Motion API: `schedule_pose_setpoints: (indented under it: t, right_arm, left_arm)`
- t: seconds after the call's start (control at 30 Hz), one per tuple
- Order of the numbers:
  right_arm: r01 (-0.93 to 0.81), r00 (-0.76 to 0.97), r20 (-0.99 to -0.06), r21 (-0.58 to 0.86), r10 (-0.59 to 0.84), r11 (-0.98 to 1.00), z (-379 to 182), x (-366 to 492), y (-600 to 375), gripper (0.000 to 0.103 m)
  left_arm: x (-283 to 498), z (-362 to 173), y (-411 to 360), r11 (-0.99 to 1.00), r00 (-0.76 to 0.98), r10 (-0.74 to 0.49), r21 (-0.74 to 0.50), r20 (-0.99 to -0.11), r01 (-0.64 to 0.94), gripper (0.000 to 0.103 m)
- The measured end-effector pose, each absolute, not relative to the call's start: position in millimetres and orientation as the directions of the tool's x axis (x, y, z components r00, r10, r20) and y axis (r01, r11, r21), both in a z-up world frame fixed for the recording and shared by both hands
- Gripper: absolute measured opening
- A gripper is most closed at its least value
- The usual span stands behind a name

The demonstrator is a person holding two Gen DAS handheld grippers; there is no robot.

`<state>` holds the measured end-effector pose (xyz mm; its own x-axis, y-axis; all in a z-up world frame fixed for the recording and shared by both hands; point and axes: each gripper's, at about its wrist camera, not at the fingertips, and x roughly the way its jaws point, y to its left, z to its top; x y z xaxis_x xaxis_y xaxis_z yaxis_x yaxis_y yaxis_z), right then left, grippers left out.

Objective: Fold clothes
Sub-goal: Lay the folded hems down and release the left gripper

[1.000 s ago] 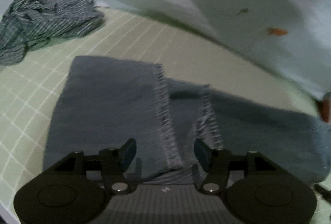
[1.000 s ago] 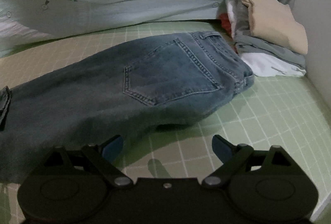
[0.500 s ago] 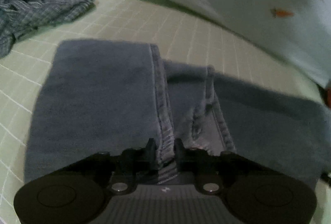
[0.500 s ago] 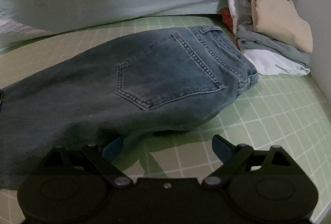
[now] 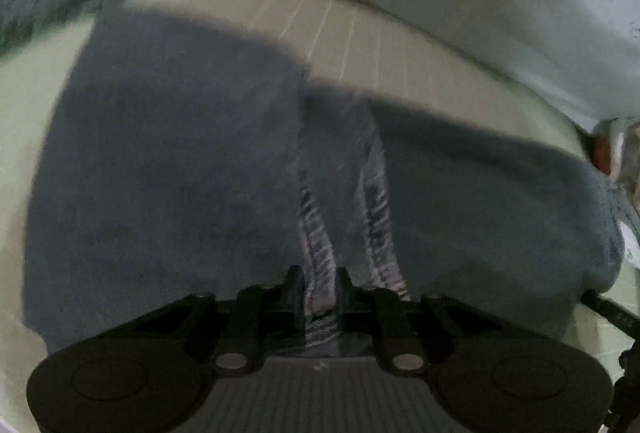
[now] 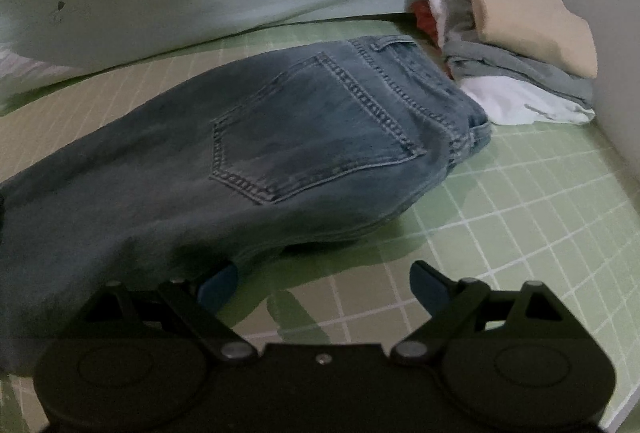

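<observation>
Jeans [image 6: 248, 161] lie along the bed [image 6: 520, 217]; left gripper [image 5: 318, 287] pinches only their hem seam, which may slip out when lifted, while right gripper [image 6: 324, 285] gapes empty.

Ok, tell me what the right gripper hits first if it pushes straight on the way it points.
Probably the pale green gridded sheet: the open right gripper points at bare sheet, with the blue denim jeans edge beside its left finger.

Jeans [image 6: 248, 161], folded stack [image 6: 516, 73] on bed [image 6: 540, 225]
</observation>
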<state>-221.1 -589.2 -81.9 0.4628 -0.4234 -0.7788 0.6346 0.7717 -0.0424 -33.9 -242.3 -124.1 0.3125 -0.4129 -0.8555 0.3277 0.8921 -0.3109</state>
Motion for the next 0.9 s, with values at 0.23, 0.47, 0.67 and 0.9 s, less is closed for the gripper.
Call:
schedule_pose_setpoints:
  t: [0.23, 0.47, 0.67, 0.9]
  right_arm:
    - [0.644, 0.475, -0.773, -0.019, -0.42, 0.764, -78.4, -223.6, -600.6, 0.094]
    - [0.739, 0.511, -0.765, 0.158, -0.392, 0.655, -74.2, -230.5, -641.7, 0.095]
    - [0.789, 0.573, -0.734, 0.375, -0.365, 0.486, -78.4, -239.5, -693.5, 0.101]
    - [0.812, 0.553, -0.755, 0.392, -0.353, 0.432, -97.8, -212.1, -735.6, 0.101]
  left_arm:
    - [-31.3, -94.6, -239.5, 0.88, 0.379, -0.454, -0.34, -0.806, 0.331, 0.068]
    - [-19.1, -92.9, -234.1, 0.939, 0.419, -0.33, -0.249, -0.846, 0.237, 0.08]
    - [-5.5, -116.6, -236.0, 0.962, 0.367, -0.246, -0.181, -0.897, 0.203, 0.082]
    - [-3.1, -134.6, -264.3, 0.956, 0.35, -0.147, -0.042, -0.925, 0.289, 0.098]
